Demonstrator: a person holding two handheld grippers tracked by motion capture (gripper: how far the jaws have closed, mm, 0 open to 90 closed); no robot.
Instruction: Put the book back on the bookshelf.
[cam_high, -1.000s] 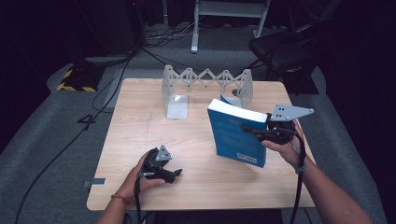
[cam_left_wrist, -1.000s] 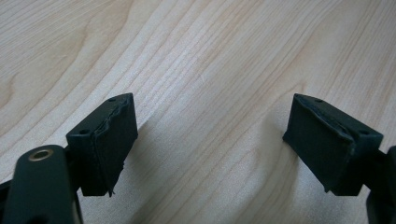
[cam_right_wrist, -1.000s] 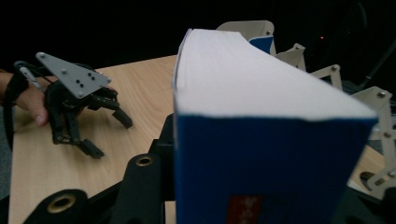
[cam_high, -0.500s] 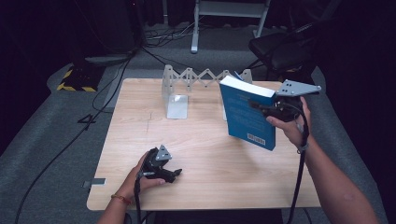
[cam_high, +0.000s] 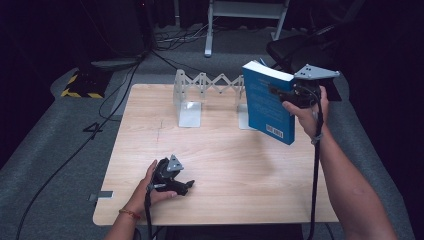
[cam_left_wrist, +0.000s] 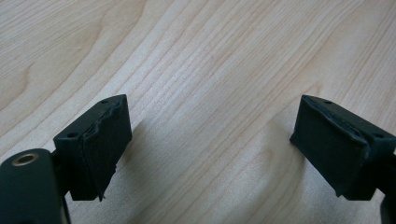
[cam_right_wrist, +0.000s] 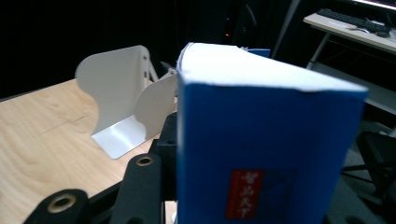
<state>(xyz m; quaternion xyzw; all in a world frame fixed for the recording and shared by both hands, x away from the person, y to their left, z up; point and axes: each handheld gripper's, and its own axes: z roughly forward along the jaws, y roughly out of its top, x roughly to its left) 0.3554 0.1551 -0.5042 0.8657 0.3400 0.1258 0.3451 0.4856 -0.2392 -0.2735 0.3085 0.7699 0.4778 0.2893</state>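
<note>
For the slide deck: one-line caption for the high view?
Right gripper lifts a blue book above the wooden table, near the white expandable book rack.

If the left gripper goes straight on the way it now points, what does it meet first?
Most likely the wooden table. The left gripper points at the bare tabletop, with nothing between its open jaws.

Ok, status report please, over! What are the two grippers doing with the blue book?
Right gripper shut on blue book, held clear above the table. Left gripper low on the table, jaws open, just been opening, nothing between. White expanding bookend rack stands near the book.
</note>
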